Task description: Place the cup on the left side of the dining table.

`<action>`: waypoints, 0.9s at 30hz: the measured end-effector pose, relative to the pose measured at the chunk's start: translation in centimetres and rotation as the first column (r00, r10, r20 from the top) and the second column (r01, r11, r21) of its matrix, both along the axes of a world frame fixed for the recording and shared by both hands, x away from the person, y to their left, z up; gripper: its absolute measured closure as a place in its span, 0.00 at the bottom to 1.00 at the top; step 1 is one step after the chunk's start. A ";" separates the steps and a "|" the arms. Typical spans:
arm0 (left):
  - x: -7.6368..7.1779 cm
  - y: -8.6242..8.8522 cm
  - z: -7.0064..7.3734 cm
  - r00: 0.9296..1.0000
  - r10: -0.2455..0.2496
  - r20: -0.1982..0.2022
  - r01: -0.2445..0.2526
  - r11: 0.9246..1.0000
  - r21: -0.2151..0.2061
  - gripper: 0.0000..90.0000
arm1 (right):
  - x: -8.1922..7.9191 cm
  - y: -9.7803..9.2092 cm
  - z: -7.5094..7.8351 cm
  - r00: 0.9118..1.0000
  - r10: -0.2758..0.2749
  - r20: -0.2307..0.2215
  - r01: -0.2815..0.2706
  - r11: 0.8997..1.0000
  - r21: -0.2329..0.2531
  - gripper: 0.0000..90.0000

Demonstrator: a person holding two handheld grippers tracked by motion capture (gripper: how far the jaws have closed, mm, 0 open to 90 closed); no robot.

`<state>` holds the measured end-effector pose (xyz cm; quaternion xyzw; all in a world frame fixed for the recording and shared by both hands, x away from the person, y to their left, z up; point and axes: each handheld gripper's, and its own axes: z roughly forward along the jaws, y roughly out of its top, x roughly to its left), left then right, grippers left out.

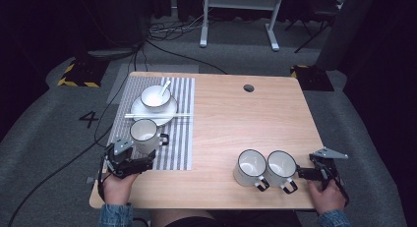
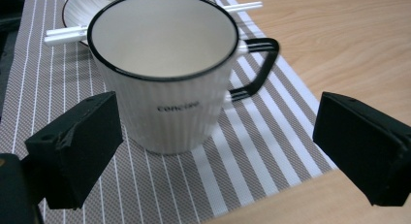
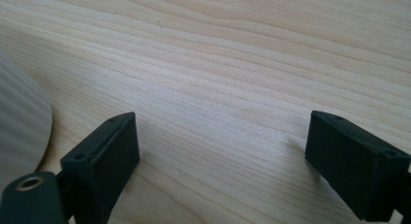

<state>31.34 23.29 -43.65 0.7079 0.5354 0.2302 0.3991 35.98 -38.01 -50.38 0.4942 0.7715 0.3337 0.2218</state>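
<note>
At the near edge of the wooden table (image 1: pixel 226 124), the person's left hand (image 1: pixel 117 185) holds the left gripper (image 1: pixel 140 163) with its jaws spread wide and released, gripping nothing; the right hand (image 1: pixel 327 195) holds the right gripper (image 1: pixel 301 173) near the table's right edge, likewise spread apart and empty. The left gripper view places a white, black-rimmed mug (image 2: pixel 162 71) upright between and just beyond the two jaws, with clear room on either side and no contact; its black handle (image 2: pixel 257 64) points toward the bare wood, and faint lettering shows on its ribbed wall, a detail the high view does not resolve. The mug stands on the striped placemat (image 1: pixel 179 138), whose near edge lies close to the left gripper. The right gripper view shows open wood grain between its jaws and, at the left margin, a curved ribbed white surface (image 3: pixel 22 127) just beside the left jaw. The high view shows two further mugs side by side, one (image 1: pixel 250 167) to the left of the other (image 1: pixel 280 168), which sits just ahead of the right gripper. Farther off on the placemat, chopsticks (image 1: pixel 157 116) lie across a plate (image 1: pixel 169 111) bearing a bowl (image 1: pixel 155 97) with a spoon (image 1: pixel 164 87). Broad bare table lies between the placemat and the right edge.
</note>
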 end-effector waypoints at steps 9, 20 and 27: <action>-3.7 0.1 0.5 0.998 -0.060 0.006 0.060 0.998 0.022 0.05 | 0.0 0.1 0.0 1.000 -0.002 -0.003 0.002 1.000 -0.007 0.13; -6.1 1.0 -0.5 0.996 -0.075 -0.046 0.078 0.996 0.054 0.05 | 0.1 0.1 0.0 1.000 0.002 0.001 -0.002 1.000 -0.006 0.13; -6.6 1.4 -1.8 0.985 -0.109 -0.134 0.120 0.990 0.074 0.05 | 0.1 0.1 0.0 1.000 0.002 0.000 -0.002 1.000 -0.005 0.13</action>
